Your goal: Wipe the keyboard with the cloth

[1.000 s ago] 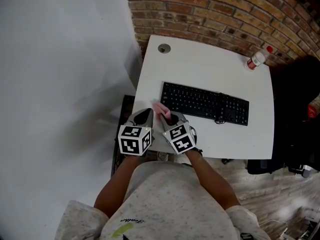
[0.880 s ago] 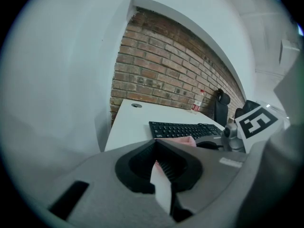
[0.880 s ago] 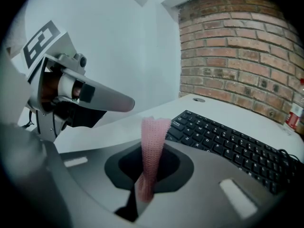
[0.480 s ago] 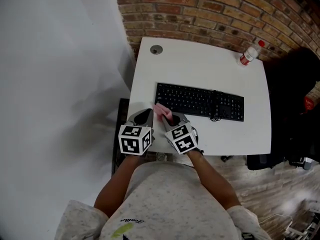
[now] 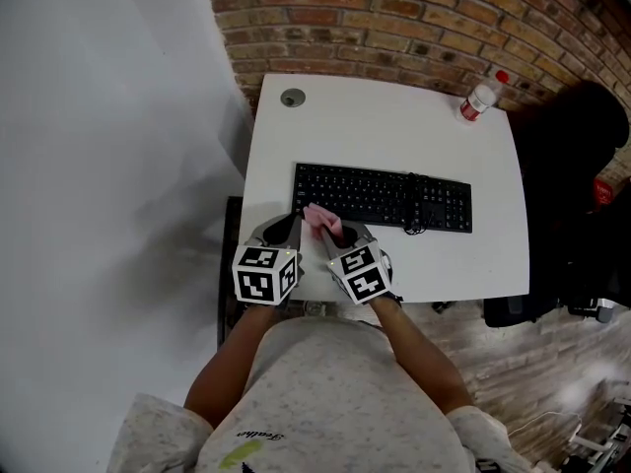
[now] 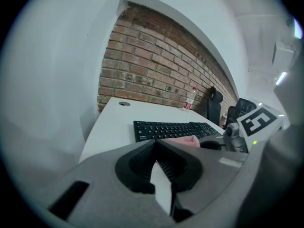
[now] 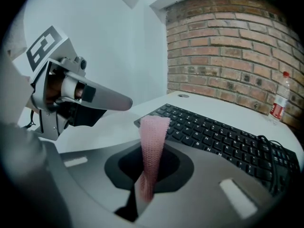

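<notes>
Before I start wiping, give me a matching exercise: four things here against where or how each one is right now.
Things:
1. cloth
2. keyboard
3. bottle
4. left gripper

Places or states:
A. at the far right corner of the desk
B. jaws shut, nothing between them
C. pinched in the jaws of the right gripper
D. lying flat across the middle of the desk

Pairs: 1-C, 2-D, 3-A, 4-B

The cloth (image 7: 152, 141) has its lower end hidden between the fingers of the right gripper (image 7: 152, 152). The keyboard (image 7: 228, 139) fades out at the lower right rim. The label on the bottle (image 5: 479, 98) is too small to read.
</notes>
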Tool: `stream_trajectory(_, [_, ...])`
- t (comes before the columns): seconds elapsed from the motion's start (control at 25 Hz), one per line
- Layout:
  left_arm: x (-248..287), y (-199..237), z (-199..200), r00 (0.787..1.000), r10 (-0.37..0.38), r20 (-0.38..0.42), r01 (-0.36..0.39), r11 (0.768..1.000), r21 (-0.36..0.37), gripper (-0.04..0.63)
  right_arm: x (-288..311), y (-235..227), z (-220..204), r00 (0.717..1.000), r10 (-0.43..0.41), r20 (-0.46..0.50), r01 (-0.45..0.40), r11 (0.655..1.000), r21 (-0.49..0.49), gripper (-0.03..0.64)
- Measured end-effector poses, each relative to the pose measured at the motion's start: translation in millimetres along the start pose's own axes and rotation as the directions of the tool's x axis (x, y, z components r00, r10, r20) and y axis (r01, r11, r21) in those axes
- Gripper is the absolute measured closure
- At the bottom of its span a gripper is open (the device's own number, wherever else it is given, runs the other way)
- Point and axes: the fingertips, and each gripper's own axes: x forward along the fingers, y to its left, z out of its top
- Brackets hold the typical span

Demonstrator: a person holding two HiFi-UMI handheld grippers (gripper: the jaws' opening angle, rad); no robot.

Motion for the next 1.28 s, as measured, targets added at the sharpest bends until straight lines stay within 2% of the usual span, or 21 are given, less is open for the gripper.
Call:
stream_trajectory(0.68, [28.1,-37.2,1.0,0.996,-0.088,-0.034,0.09,0.995,0.05,0.601,-26.4,-38.2,-17.2,0.995,-0.103,0.003,0.103,0.993,0.055,0.594])
stream_trajectory(1.28, [38.8,-51.1,-2.4,0.986,-0.16,-0.057,0.163,0.984,0.067,0.601,-41.5,-59.5,-30.6,0.979,-0.202,-0.015,0.202,0.969,0.14,0.594])
